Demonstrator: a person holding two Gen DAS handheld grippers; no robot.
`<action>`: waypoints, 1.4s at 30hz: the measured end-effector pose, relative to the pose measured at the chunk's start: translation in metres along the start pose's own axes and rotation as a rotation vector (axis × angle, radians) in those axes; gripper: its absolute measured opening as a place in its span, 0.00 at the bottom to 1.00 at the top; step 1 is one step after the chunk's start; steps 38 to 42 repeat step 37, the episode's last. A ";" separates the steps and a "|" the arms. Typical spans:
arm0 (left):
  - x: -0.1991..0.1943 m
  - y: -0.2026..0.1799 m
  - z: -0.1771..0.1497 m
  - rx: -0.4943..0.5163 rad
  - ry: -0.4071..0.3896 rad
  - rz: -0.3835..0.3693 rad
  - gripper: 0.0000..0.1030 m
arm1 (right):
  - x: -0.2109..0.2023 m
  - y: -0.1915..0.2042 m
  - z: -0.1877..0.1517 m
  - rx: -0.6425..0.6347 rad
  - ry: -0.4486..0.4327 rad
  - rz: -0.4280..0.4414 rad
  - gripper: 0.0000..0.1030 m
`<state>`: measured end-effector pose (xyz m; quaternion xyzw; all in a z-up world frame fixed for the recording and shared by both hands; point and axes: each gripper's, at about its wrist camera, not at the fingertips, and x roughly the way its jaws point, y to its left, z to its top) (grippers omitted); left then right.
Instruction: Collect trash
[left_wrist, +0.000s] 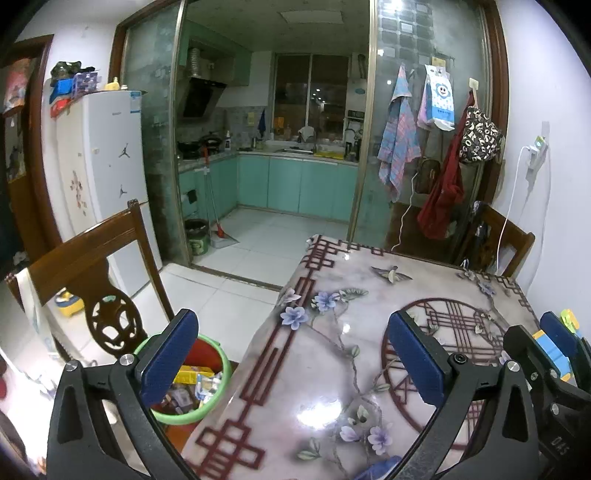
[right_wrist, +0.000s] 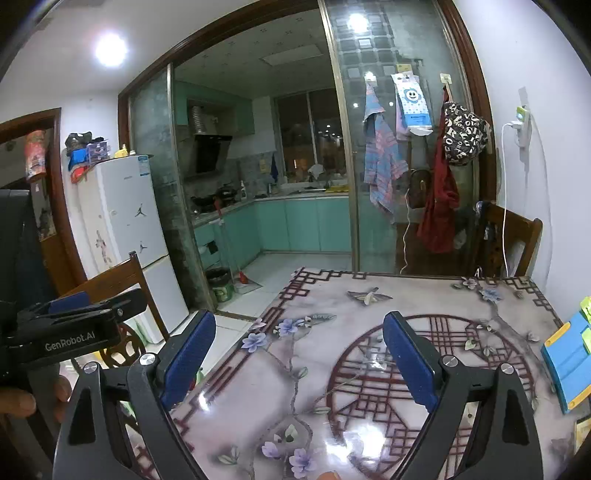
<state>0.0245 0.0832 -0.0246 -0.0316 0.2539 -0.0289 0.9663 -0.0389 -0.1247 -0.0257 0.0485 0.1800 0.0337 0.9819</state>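
Observation:
A green-rimmed red trash bin (left_wrist: 218, 384) stands on the floor beside the table's left edge, holding several wrappers (left_wrist: 195, 387). My left gripper (left_wrist: 291, 362) is open and empty, straddling the table's left edge, its left finger above the bin. My right gripper (right_wrist: 299, 362) is open and empty above the flowered tablecloth (right_wrist: 332, 369). The left gripper (right_wrist: 74, 317) shows at the left of the right wrist view; the right gripper's finger (left_wrist: 557, 332) shows at the right of the left wrist view.
A wooden chair (left_wrist: 92, 266) stands left of the bin. A blue and yellow object (right_wrist: 569, 362) lies at the table's right edge. Another chair (right_wrist: 509, 236) stands at the far right corner. A fridge (left_wrist: 103, 158) and kitchen doorway lie beyond.

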 end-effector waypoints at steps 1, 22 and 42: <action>0.000 -0.001 0.000 0.001 0.001 0.000 1.00 | 0.000 -0.001 0.000 0.001 0.001 0.000 0.90; 0.008 -0.017 0.003 0.023 0.018 0.004 1.00 | -0.003 -0.023 0.000 0.032 -0.002 -0.020 0.90; 0.024 -0.041 0.001 0.057 0.043 -0.017 1.00 | 0.005 -0.042 -0.004 0.055 0.008 -0.042 0.90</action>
